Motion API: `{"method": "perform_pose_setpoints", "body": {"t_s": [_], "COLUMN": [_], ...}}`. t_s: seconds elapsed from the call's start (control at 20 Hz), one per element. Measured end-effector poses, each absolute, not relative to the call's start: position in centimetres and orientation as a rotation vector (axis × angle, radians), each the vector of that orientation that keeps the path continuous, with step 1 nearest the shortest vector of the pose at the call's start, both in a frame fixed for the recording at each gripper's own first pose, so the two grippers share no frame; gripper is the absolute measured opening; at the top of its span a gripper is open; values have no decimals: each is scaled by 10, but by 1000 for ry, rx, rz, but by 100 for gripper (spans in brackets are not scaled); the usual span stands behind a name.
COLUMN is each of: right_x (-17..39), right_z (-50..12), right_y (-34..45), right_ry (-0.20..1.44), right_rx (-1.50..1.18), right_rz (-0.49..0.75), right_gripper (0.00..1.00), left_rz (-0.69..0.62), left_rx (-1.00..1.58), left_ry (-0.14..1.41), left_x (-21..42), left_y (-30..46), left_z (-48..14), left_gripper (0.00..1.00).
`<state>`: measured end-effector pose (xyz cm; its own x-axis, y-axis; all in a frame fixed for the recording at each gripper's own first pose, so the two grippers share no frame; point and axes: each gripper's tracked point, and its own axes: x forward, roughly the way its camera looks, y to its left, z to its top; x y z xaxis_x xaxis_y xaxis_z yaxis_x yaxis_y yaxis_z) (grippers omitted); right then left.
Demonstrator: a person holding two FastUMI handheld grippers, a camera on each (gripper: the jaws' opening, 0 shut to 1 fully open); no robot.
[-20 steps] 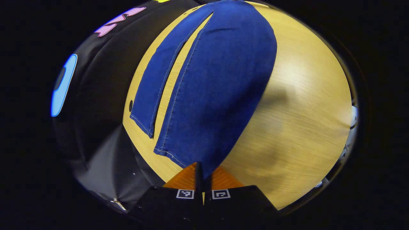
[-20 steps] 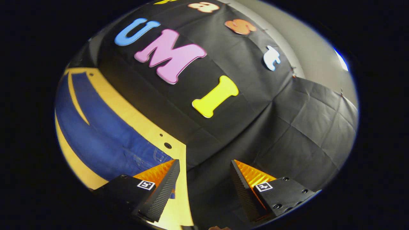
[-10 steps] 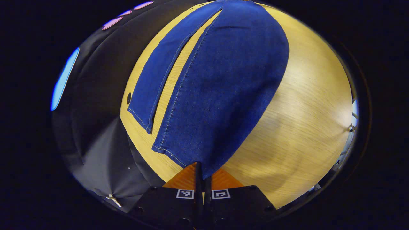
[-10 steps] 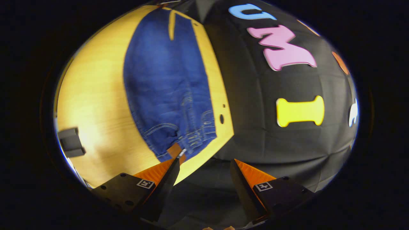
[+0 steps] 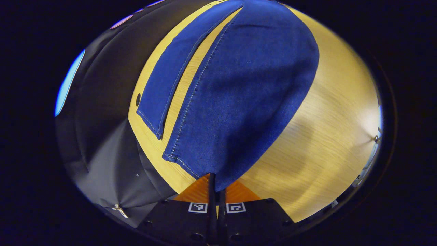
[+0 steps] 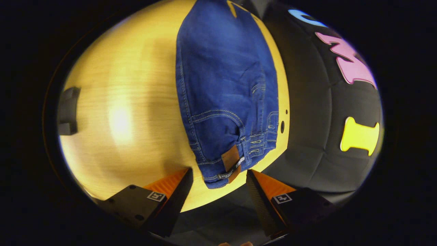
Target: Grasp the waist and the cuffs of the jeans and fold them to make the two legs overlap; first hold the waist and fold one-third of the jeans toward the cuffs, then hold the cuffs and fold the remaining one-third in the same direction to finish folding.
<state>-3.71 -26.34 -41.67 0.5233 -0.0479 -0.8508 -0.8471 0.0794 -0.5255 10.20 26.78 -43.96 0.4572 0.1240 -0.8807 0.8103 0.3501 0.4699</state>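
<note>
Pinching one jeans (image 5: 239, 102) cuff, left gripper (image 5: 216, 186).

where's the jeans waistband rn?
In the right gripper view, the waistband lies on the table just ahead of the open right gripper, near the table's edge.

Jeans (image 5: 239, 102) were deep blue denim with pale contrast stitching along seams and hems; a brown patch (image 6: 231, 160) sat at the waistband. Table (image 5: 327, 130) was light yellow wood with fine grain lines and a small dark hole (image 6: 282, 126) near its edge. Booth wall cloth (image 5: 102, 102) was plain black.
</note>
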Motion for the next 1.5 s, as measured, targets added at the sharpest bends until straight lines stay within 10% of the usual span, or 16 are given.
{"method": "perform_pose_setpoints", "body": {"t_s": [0.35,0.5,0.6,1.2,1.5], "right_x": [-5,2,-2,3,67], "right_z": [-436,-445,-447,-422,-343], "right_y": [-253,-253,-253,-254,-246], "right_ry": [812,833,849,945,942], "right_rx": [-1400,-1410,-1355,-1267,-979], "right_rz": [678,633,612,657,470], "right_gripper": [81,31,18,8,8], "left_rz": [-539,-514,-495,-227,-102], "left_rx": [1123,1113,1104,649,179], "left_ry": [1027,1016,1007,1043,1011], "left_x": [103,104,104,105,148], "left_y": [267,267,265,258,234], "left_z": [-439,-440,-439,-438,-379], "left_gripper": [6,6,6,6,6]}}
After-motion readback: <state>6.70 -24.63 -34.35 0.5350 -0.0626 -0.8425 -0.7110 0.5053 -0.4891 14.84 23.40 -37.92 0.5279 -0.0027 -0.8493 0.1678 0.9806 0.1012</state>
